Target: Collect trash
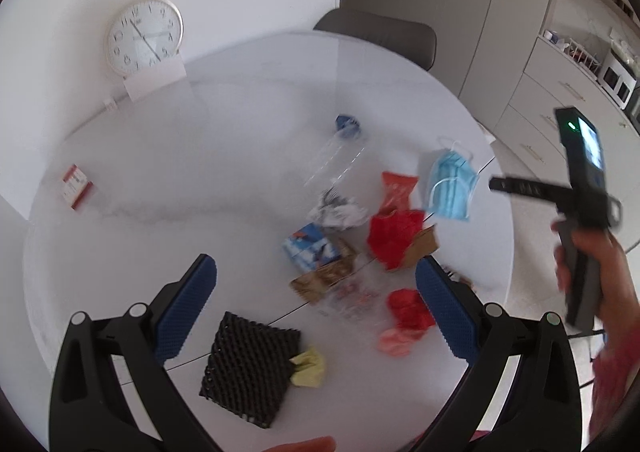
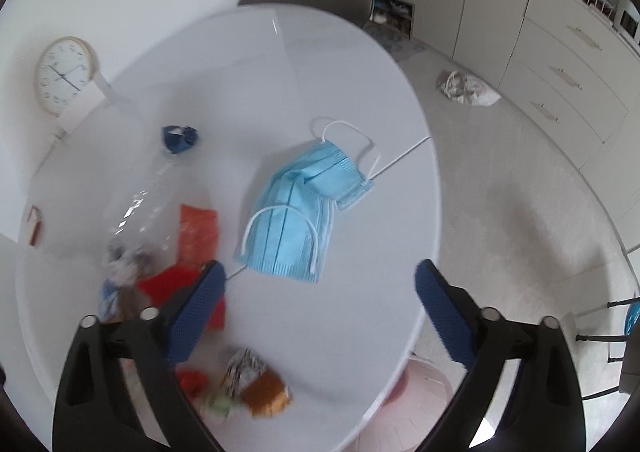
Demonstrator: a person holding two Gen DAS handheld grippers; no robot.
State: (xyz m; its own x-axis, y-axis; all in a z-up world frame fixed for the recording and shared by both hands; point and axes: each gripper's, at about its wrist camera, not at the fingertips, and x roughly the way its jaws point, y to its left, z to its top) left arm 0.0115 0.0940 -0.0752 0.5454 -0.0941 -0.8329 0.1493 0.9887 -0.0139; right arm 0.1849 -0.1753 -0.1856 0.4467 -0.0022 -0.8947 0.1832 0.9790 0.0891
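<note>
Trash lies scattered on a round white table (image 1: 240, 124). In the left wrist view I see a black foam mesh pad (image 1: 250, 366), a yellow crumpled scrap (image 1: 308, 368), red wrappers (image 1: 394, 238), a blue-white packet (image 1: 310, 248), a clear plastic bottle (image 1: 334, 158) with a blue cap, and a blue face mask (image 1: 452, 184). My left gripper (image 1: 316, 312) is open and empty above the pile. My right gripper (image 2: 318, 312) is open and empty above the table edge, just short of the mask (image 2: 300, 220). The right gripper body also shows in the left wrist view (image 1: 584, 212).
A wall clock (image 1: 145, 36) leans at the table's far side. A small red-white box (image 1: 76, 186) lies at the left. A grey chair (image 1: 380, 36) stands behind the table. Cabinets (image 2: 560, 64) line the right wall. A pink bin (image 2: 408, 408) sits below the table edge. A crumpled bag (image 2: 466, 88) lies on the floor.
</note>
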